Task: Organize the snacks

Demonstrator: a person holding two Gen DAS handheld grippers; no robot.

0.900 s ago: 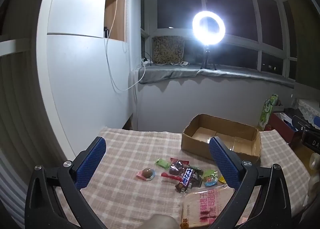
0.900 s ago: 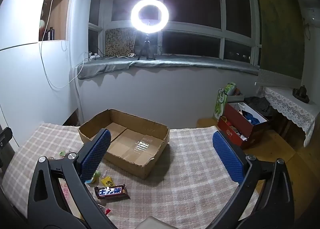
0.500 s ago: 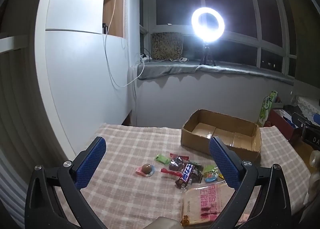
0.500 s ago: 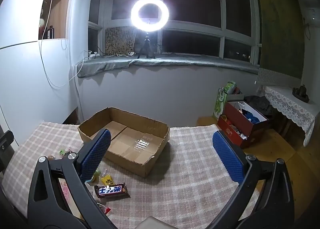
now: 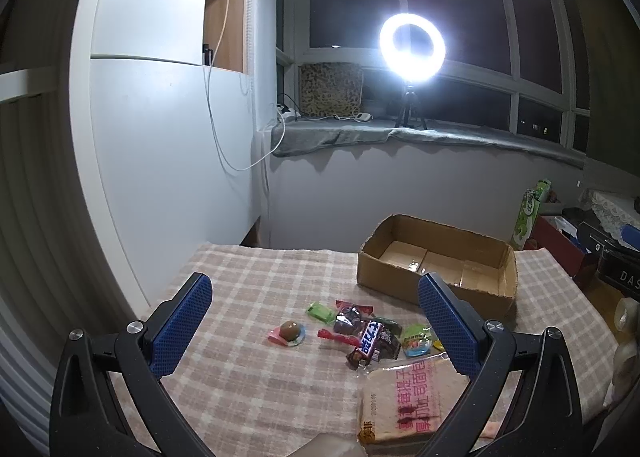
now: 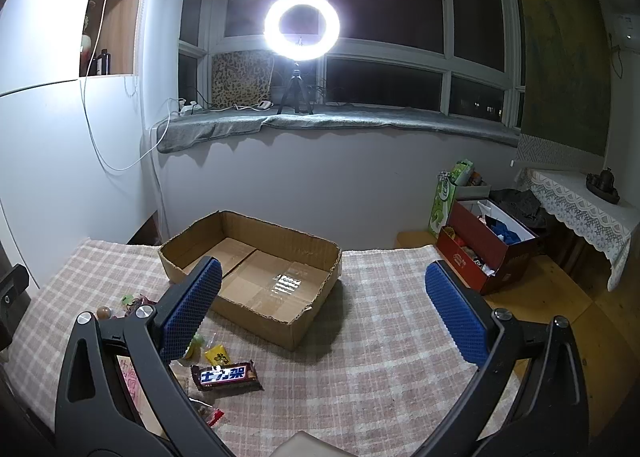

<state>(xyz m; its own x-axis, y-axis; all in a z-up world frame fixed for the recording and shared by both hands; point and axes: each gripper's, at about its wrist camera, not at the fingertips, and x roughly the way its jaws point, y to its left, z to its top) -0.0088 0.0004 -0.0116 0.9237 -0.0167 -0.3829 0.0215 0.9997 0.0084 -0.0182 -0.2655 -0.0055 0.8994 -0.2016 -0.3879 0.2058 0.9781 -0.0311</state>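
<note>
A home room at night: plaid-covered table (image 6: 380, 337), cushioned window sill (image 6: 340, 121), ring light (image 6: 302, 26).

The left black two-finger gripper with blue textured pads (image 5: 316, 321) hangs with its fingers (image 5: 182, 323) spread wide, gripping nothing; the right black, blue-padded gripper (image 6: 322, 307) likewise, fingers (image 6: 454, 317) wide apart

Your way along the tablecloth's (image 5: 248, 285) left edge lies bare; the cardboard box (image 5: 436, 289) blocks the far right corner.
</note>
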